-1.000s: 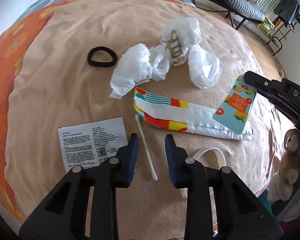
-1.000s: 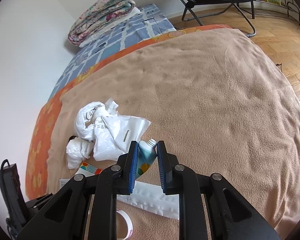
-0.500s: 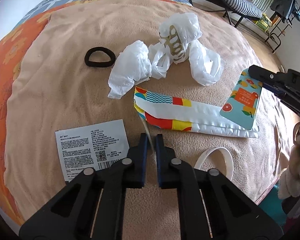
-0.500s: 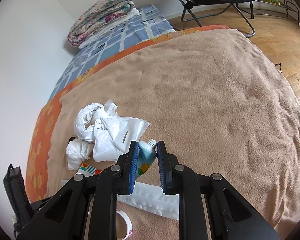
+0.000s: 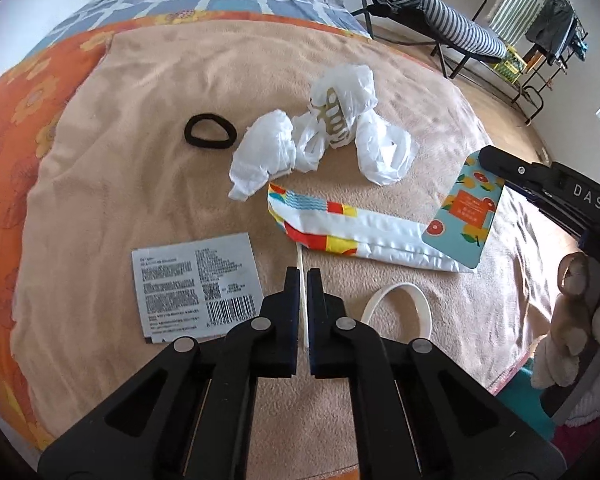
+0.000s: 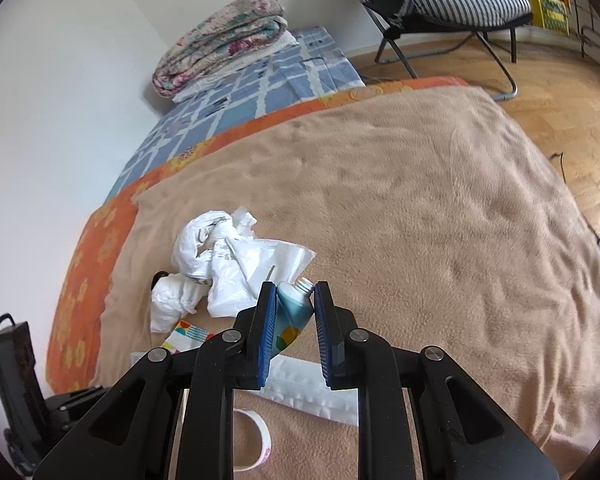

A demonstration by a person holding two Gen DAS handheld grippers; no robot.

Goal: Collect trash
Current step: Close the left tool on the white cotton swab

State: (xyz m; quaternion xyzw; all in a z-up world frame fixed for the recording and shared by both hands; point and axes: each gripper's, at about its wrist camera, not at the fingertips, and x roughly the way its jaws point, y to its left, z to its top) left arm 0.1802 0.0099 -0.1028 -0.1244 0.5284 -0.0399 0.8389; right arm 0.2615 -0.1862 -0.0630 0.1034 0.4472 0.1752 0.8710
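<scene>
Since a second ago my left claw [image 5: 304,276] went from straddling the cotton swab [image 5: 303,280] with fingers wide apart to pinched shut on it; the right claw [image 6: 295,312] hasn't changed, clamped on the teal tube [image 6: 294,312].

Left claw: fingers nearly touching, swab shaft running between them, one end poking out ahead toward the striped wrapper [image 5: 340,228], other end trailing back toward the camera. Swab looks close to the blanket [image 5: 140,120]; can't tell if it's lifted clear.

Doing this well, my call: lift straight up, keep the pinch firm, the shaft is thin and will likely slip or pivot if I swing fast. Watch the front tip, it sits just beside the wrapper edge and could drag it.

Outward from left claw: printed sachet [image 5: 196,284] just to the left, white ring [image 5: 398,306] just to the right, wrapper ahead, crumpled white plastic bag [image 5: 324,144] beyond that, black hair tie [image 5: 210,131] far left of the bag.

Right claw: tube held neck forward, uncapped nozzle [image 6: 305,285] sticking out past the fingers, tail end over the wrapper's white end in the left view. Both pieces of trash in hand; no bin visible in either view, so drop-off spot unknown.
</scene>
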